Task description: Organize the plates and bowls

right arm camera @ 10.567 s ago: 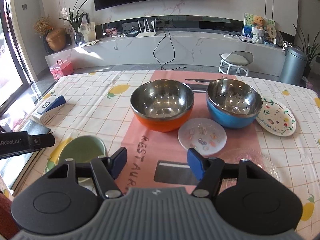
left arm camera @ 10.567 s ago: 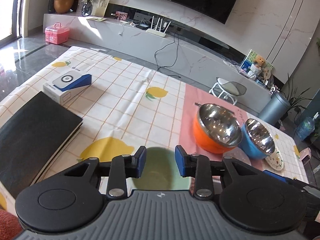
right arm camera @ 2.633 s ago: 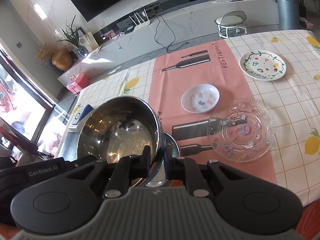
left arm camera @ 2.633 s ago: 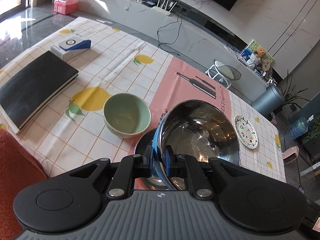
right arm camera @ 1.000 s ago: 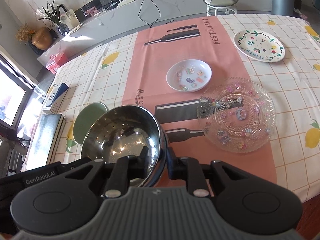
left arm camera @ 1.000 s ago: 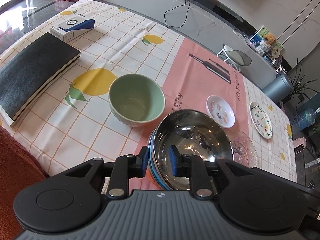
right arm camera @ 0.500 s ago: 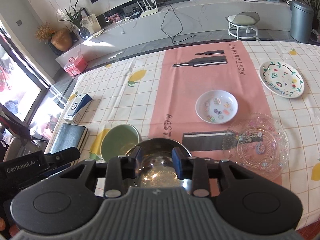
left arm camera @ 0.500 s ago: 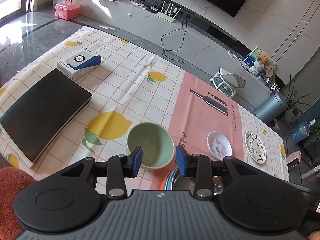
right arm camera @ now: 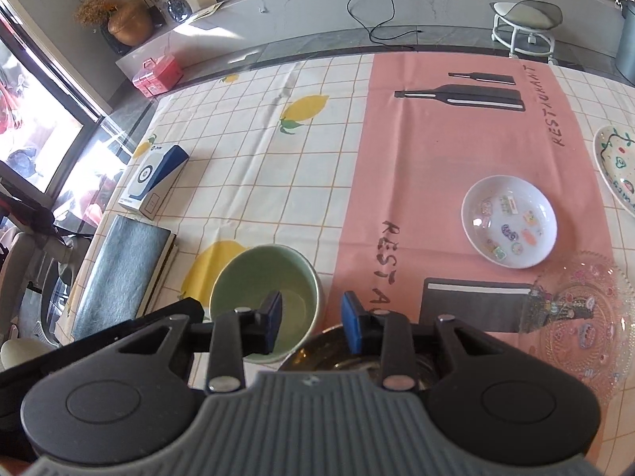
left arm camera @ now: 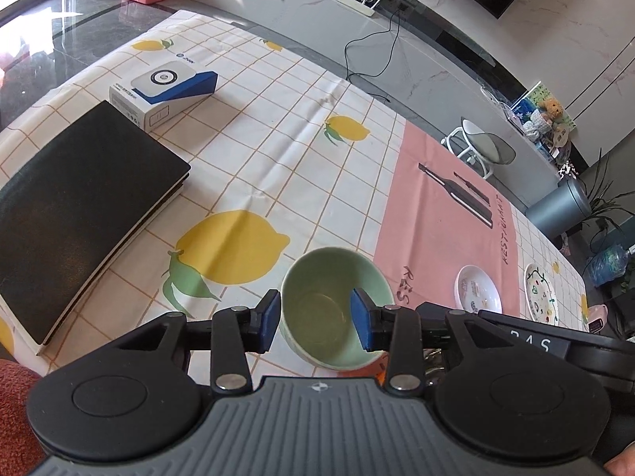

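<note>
Both grippers empty, jaws spread wide, nothing between the blue pads. Left gripper (left arm camera: 315, 323) hangs over the green bowl (left arm camera: 333, 309), upright on the checked tablecloth (left arm camera: 254, 150) beside the big lemon print. Left-wrist view: left pad just outside the near-left wall, right pad over the inside near the right rim; looks lined up to straddle the rim, but height above it hard to judge, contact not evident.

Right gripper (right arm camera: 311, 321) also open, sitting lower right of the same bowl (right arm camera: 264, 289). Right-wrist view: left pad over the bowl's interior near the right wall, right pad outside it, above the steel bowl (right arm camera: 317, 351). Steel bowl mostly hidden under the gripper body; only part of the rim & shiny inside visible, close beside the green one, near table edge. Sliver of orange under it in left-wrist view; prob. stacked in another bowl, can't confirm.

Likely reason for the pose: green bowl is next for nesting, so both tools hover at its rim, one per side, open for a pinch on the wall.

Plates untouched, well apart on the right: small white dish (right arm camera: 510, 222) on the pink runner (right arm camera: 448, 150), clear glass plate (right arm camera: 583, 317) nearer, painted plate (right arm camera: 617, 166) at frame edge. Black notebook (left arm camera: 75, 206) & blue-white box (left arm camera: 162, 91) far left, out of the way.
</note>
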The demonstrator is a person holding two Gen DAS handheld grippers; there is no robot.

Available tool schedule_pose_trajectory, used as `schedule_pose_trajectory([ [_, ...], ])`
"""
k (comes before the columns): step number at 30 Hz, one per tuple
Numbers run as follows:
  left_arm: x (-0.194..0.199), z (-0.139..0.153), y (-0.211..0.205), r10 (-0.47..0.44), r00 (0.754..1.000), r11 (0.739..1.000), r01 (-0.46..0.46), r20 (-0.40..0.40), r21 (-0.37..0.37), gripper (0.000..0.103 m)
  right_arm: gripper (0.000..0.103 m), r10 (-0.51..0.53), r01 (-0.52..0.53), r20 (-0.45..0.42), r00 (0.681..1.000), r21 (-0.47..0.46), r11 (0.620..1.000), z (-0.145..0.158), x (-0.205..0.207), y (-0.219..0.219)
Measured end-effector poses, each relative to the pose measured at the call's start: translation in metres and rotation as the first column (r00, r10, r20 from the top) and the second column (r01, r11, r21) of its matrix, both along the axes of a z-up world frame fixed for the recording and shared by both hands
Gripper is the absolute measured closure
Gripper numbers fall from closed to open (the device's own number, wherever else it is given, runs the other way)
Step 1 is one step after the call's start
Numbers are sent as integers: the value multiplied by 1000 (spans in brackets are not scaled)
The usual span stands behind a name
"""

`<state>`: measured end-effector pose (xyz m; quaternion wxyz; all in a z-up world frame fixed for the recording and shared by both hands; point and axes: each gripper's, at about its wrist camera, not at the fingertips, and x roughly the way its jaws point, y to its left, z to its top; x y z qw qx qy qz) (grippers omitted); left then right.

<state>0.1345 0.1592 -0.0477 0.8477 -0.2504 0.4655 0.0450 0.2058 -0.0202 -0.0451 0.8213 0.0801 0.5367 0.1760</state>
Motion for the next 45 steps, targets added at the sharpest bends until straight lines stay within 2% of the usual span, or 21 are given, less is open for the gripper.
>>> schedule_pose_trajectory([
  [7,19,-28,10,2,998,999,-4,-63,-36,60,70,16,-19,-82,997,-26,999,-30,31,18],
  [10,24,-39,11,-4,996,999,-1,-85,-52,67,71,20,-22,-128,992,-19,1000,-42,41,22],
  [21,32,-52,12,-14,993,999,9,-121,-45,89,85,28,-38,-187,982,-49,998,-63,51,29],
  [24,32,-54,13,-10,992,999,5,-123,-36,95,96,22,-31,-197,980,-44,999,-67,52,29],
  [28,31,-53,14,-6,992,999,1,-124,-35,96,97,21,-30,-193,981,-42,999,-67,52,29],
  [35,25,-26,18,20,997,1000,-20,-74,-8,95,97,29,-31,-161,987,-14,999,-50,47,31],
  [45,8,34,12,26,999,999,-27,32,27,95,98,38,-36,-48,998,39,999,13,26,27],
])
